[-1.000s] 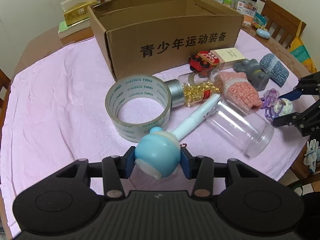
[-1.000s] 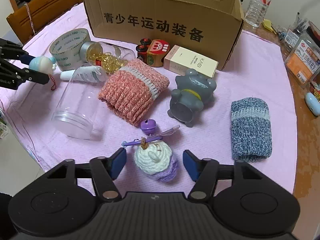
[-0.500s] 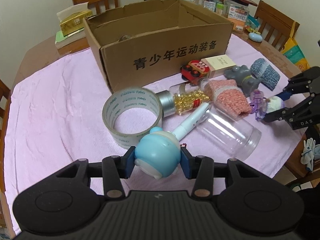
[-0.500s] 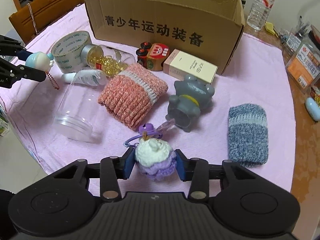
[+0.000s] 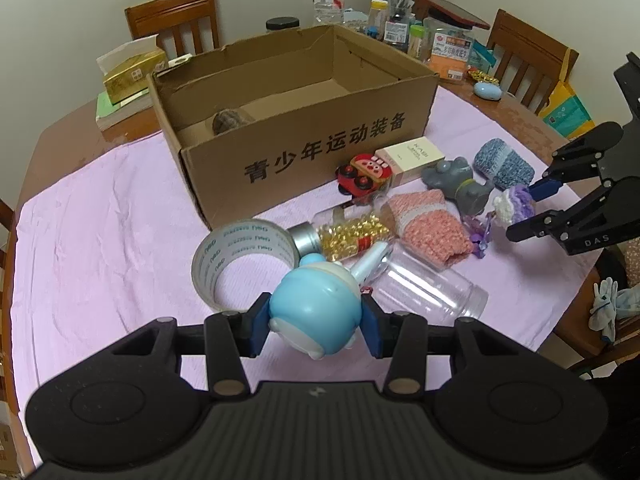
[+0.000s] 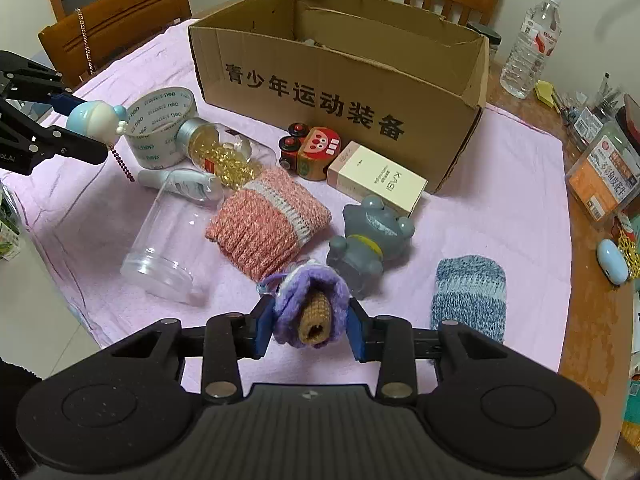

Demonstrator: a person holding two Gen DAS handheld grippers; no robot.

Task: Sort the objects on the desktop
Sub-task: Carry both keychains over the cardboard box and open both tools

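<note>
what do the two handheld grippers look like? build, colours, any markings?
Both match. The left gripper has a matte black ribbed body with a small bolt logo, two round raised discs, black linkage arms with silver rivets, and blue pads. The right gripper looks the same; seen from the left wrist view, its side arm carries white letters "DAS". No cables or sleeves are visible.

I see a glossy plastic blue toy (image 5: 314, 308), a fuzzy crocheted purple charm (image 6: 310, 310), a matt cardboard box (image 5: 320, 148) and soft pink cloth (image 5: 100, 220) on the table.
</note>
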